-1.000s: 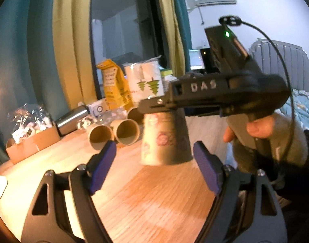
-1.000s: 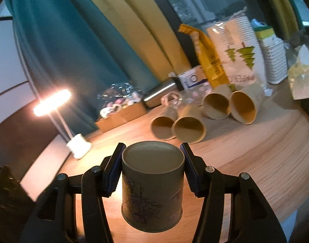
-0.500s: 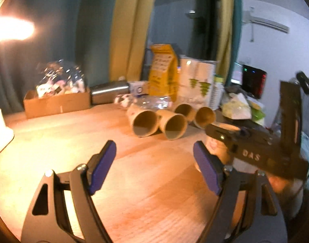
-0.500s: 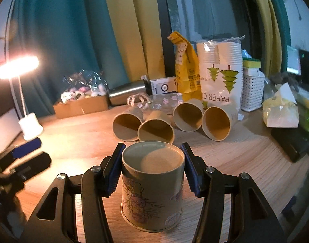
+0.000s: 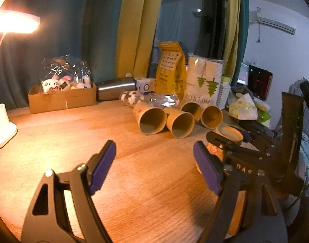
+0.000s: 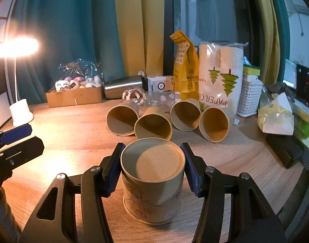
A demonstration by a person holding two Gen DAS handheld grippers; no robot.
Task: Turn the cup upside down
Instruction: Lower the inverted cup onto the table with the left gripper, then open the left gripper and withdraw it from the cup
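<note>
A printed paper cup (image 6: 152, 184) stands upside down on the wooden table (image 6: 73, 133), base up, rim on the wood. My right gripper (image 6: 152, 169) is shut on the paper cup, a blue pad pressed on each side near the base. In the left wrist view the same cup (image 5: 228, 136) shows at the right, held by the right gripper's black fingers (image 5: 225, 143). My left gripper (image 5: 154, 168) is open and empty, low over the table to the left of the cup.
Several paper cups (image 6: 152, 125) lie on their sides beyond the held cup. Behind them are a pack of paper cups (image 6: 219, 81), a yellow bag (image 6: 182, 68), a steel flask (image 6: 122, 87) and a cardboard box (image 6: 75, 97). A lit lamp (image 6: 18, 109) stands at left.
The right gripper has lowered the inverted cup from the air onto the table. The left gripper has swung left and back, away from the cup.
</note>
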